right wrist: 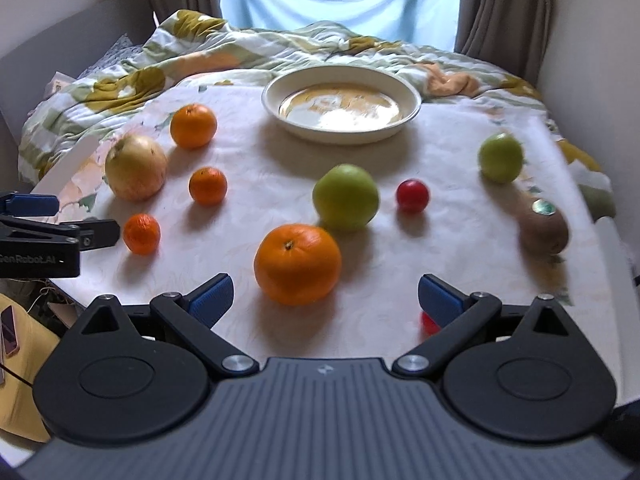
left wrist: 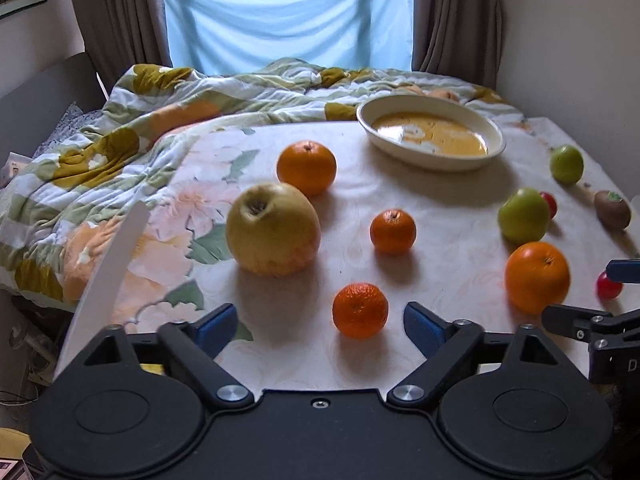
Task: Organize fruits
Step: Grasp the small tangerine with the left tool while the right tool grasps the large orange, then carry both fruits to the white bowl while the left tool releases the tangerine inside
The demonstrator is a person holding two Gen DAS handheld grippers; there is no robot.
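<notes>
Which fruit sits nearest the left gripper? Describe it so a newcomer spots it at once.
Start at the cream oval dish at the table's far edge, then come toward the near edge, to the open left gripper. Just ahead of its blue fingertips lies a small mandarin. It is the nearest of the orange fruits, smaller than the big yellow apple to its left.

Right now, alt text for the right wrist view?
Open right gripper hovers over a large orange on a floral tablecloth, with more scattered fruit and an empty bowl behind it; the left gripper enters at left.
</notes>
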